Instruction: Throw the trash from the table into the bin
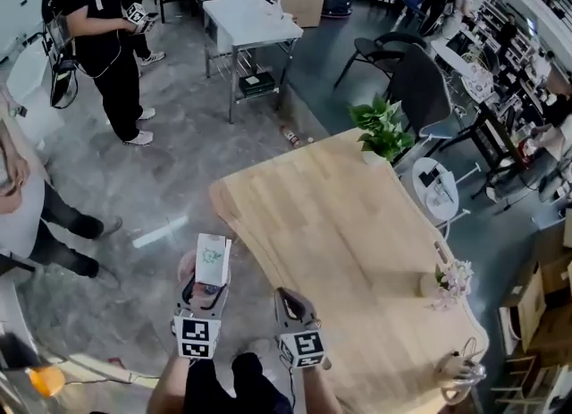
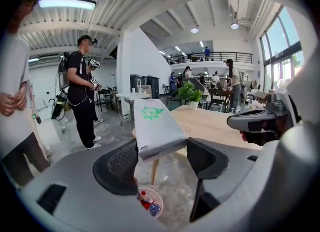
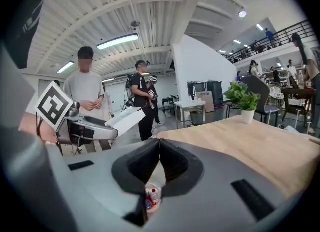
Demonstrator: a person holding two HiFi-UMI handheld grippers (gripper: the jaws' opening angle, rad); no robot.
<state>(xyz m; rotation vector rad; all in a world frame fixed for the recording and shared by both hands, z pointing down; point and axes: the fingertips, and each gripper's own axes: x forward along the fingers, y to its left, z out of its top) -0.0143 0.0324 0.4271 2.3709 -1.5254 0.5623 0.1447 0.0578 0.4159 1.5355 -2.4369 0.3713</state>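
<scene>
Low in the frame, your left hand-held gripper [image 1: 206, 291] clamps the carton [image 1: 213, 258] by its near end, above the bin [image 2: 150, 203]. It looks like light, crushable card. Your right hand-held gripper [image 1: 290, 303] is closed, empty.

Left tongs [image 1: 206, 288], right tongs [image 1: 285, 297]: grey shells, black ribbed pads [image 2: 120, 166], black-white marker cubes [image 1: 197, 337]; dark clothing [image 1: 234, 387].

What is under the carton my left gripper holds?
A round bin on the floor below the carton, with a red-capped bottle inside. The left gripper's body covers part of it.
</scene>
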